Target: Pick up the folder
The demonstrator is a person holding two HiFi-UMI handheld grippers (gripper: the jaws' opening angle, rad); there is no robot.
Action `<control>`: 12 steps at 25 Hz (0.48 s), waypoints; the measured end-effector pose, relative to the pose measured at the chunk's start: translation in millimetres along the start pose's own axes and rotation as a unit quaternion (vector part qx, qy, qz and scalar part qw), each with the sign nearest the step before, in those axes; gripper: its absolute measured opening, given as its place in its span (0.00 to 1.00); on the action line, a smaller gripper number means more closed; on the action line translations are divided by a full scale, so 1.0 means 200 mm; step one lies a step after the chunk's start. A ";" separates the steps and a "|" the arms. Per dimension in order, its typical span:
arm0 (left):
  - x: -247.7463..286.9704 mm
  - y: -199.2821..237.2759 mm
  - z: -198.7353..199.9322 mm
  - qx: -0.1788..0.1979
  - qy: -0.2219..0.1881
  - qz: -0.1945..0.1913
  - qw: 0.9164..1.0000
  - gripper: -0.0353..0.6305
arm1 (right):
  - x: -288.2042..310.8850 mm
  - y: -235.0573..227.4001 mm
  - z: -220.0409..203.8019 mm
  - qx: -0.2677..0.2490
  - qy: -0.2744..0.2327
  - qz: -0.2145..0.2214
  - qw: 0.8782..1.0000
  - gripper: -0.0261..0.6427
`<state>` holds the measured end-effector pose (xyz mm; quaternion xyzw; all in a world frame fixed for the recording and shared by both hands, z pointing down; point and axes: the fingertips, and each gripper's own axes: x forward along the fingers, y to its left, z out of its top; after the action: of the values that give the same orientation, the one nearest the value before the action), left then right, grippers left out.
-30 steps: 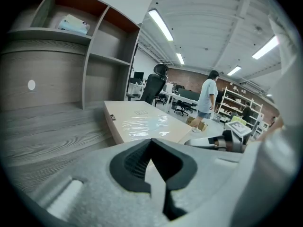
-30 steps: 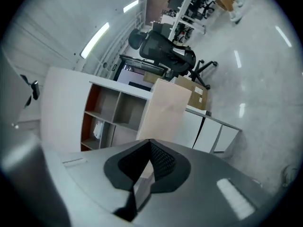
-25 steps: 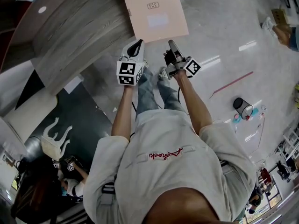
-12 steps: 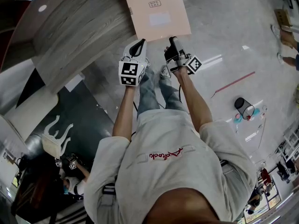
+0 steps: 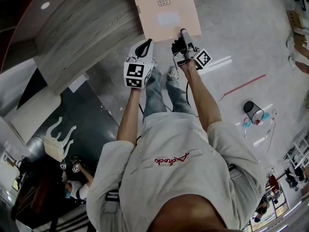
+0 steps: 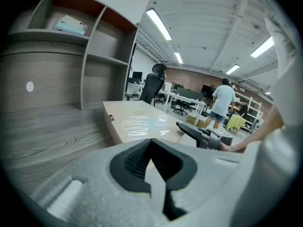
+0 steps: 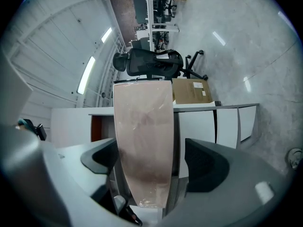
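One step short, by my read: folder (image 5: 164, 8) flat on wooden counter (image 5: 82, 28), near end overhanging counter edge. Right gripper (image 5: 184, 33) at that end, jaws opening wide, folder edge between pads, unpinched. Left gripper (image 5: 144, 44) beside counter, jaws together, empty. Clamp and lift remain.

Folder (image 5: 165, 11): coloured pale peach-pink; a small dark-outlined label is borne.
Desk top (image 5: 82, 28), left of folder: finished in grey wood grain.
Left gripper (image 5: 145, 44), below folder: shelled in pale grey, padded black, its cube patterned with black-and-white squares.
Floor (image 5: 231, 23), right of folder: glossy pale grey, marked by a thin red line (image 5: 240, 87).
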<state>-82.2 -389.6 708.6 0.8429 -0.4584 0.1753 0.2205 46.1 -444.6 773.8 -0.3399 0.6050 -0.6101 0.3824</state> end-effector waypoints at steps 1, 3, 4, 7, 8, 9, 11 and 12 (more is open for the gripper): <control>0.00 0.00 0.00 -0.001 0.000 0.001 1.000 0.05 | 0.01 0.00 0.01 0.000 -0.002 0.000 1.000 0.68; -0.01 0.00 -0.01 -0.001 0.000 0.001 1.000 0.05 | 0.03 0.00 0.02 0.000 -0.003 0.000 1.000 0.67; -0.01 0.00 -0.01 -0.001 0.000 0.000 1.000 0.05 | 0.05 0.00 0.02 0.001 -0.001 0.001 1.000 0.66; -0.01 -0.01 -0.01 -0.002 0.001 -0.001 1.000 0.05 | 0.08 0.01 0.03 -0.002 -0.001 0.006 1.000 0.61; -0.01 -0.01 -0.02 -0.002 0.002 -0.001 1.000 0.05 | 0.09 0.01 0.04 -0.002 -0.005 0.005 1.000 0.59; -0.01 -0.01 -0.02 -0.002 0.002 -0.001 1.000 0.05 | 0.10 0.01 0.05 0.000 -0.009 0.004 1.000 0.58; -0.01 -0.02 -0.02 -0.003 0.001 0.000 1.000 0.05 | 0.12 0.02 0.07 0.000 -0.014 0.002 1.000 0.51; -0.01 -0.02 -0.02 -0.003 0.001 0.001 1.000 0.05 | 0.12 0.02 0.07 -0.002 -0.015 0.002 1.000 0.49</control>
<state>-81.4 -383.6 710.5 0.8417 -0.4592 0.1751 0.2237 47.5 -473.0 768.9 -0.3488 0.6008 -0.6031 0.3920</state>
